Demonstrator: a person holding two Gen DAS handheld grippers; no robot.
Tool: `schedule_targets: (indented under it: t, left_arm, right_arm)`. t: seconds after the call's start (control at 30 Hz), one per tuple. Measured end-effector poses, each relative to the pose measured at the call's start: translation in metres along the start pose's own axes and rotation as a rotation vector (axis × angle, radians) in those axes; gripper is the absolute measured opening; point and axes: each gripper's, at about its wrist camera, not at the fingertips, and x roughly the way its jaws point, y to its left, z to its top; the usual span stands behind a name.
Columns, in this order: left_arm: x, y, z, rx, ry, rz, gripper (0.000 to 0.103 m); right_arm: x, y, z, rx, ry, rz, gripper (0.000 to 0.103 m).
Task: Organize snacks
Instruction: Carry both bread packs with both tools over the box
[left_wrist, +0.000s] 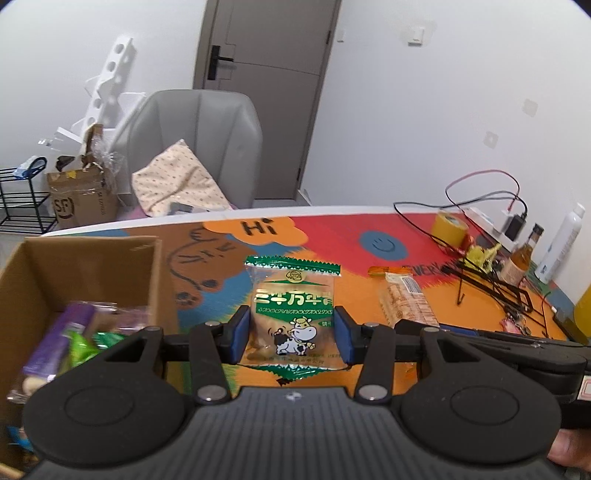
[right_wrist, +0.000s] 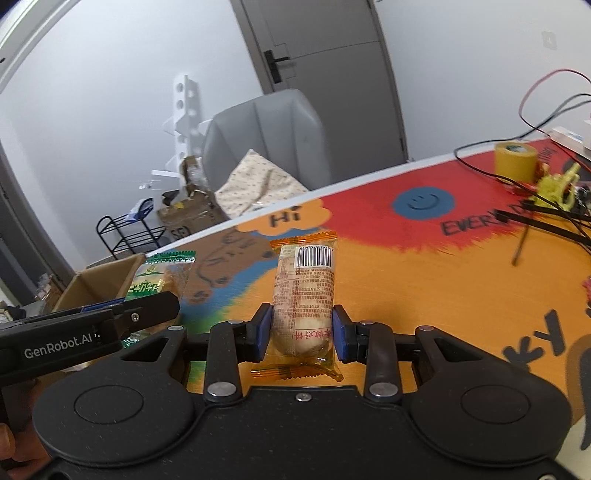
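On the table, cardboard box (left_wrist: 92, 254) holding wrapped snacks (left_wrist: 70, 332), left gripper (left_wrist: 291, 338) fingers flanking cow packet (left_wrist: 293, 314), right gripper (right_wrist: 300, 332) fingers touching orange-wrapped cake (right_wrist: 304, 291)

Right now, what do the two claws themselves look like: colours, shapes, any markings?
Both alike. The left claw and right claw are matte black plastic, each with two blue-padded fingers on hinged black links with silver pivot pins, and round discs on each side of a textured body. The left claw's side, seen from the right wrist, reads "GenRobot.AI" in white. No cables visible on either.
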Motion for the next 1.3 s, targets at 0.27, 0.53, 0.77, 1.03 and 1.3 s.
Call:
schedule_targets:
  t: [0.27, 0.53, 0.77, 1.03, 1.3]
  left_arm:
    - [-0.022, 0.028, 0.005, -0.03, -0.03, 0.03, 0.046]
    - [-0.04, 0.06, 0.008, -0.069, -0.051, 0.066, 0.046]
    - [-0.051, 0.088, 0.009, -0.1, -0.059, 0.11, 0.046]
    - [-0.06, 0.121, 0.009, -0.137, -0.068, 0.159, 0.046]
    - [-0.057, 0.146, 0.008, -0.178, -0.068, 0.191, 0.047]
  right_arm:
    - [-0.003, 0.031, 0.007, -0.034, -0.014, 0.039, 0.032]
    - [-0.002, 0.062, 0.009, -0.079, -0.017, 0.079, 0.032]
    - [0.002, 0.089, 0.011, -0.11, -0.011, 0.116, 0.032]
    - [0.009, 0.117, 0.01, -0.141, 0.0, 0.15, 0.032]
    - [0.017, 0.138, 0.01, -0.168, 0.013, 0.166, 0.032]
